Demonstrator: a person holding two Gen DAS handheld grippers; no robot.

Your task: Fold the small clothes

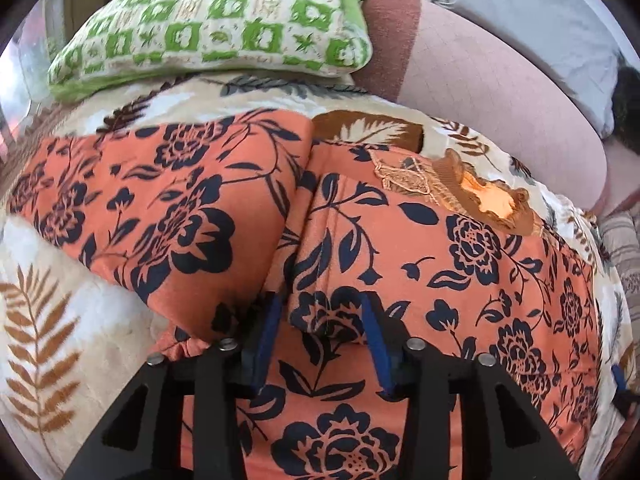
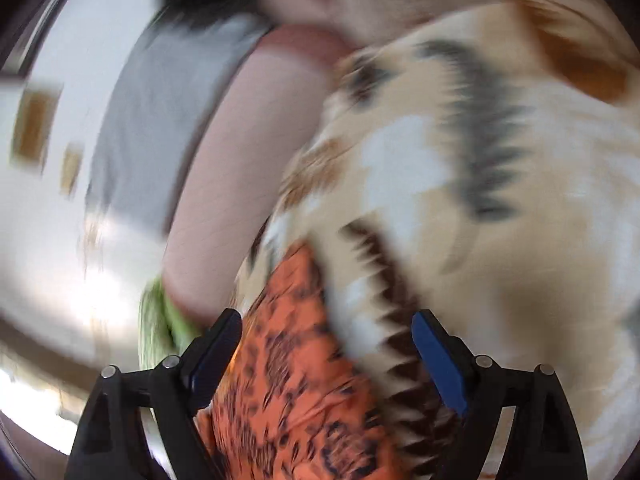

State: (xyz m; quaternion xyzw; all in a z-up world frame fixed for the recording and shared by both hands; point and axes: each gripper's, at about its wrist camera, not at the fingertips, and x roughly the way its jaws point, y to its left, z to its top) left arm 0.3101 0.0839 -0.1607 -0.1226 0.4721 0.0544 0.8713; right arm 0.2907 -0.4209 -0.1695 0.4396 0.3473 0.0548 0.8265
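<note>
— Where is the garment?

— The orange floral dress (image 1: 460,248) lies spread on the leaf-print blanket (image 1: 60,320), one part folded over at the left, a green patterned pillow (image 1: 212,24) beyond it.

— And the left gripper (image 1: 324,340)?

— Jaws apart, a raised fold of the dress between them (contact unclear).

— The right gripper (image 2: 328,360)?

— Blurred view; jaws wide apart, with orange cloth between the fingers.

Left wrist view: close above the orange floral-print cotton garment (image 1: 460,264), facing forward toward the green-and-white patterned pillow (image 1: 216,20). Right wrist view: close, tilted, motion-blurred. Shared: garment (image 2: 288,360), cream leaf-print blanket (image 2: 520,240).
</note>
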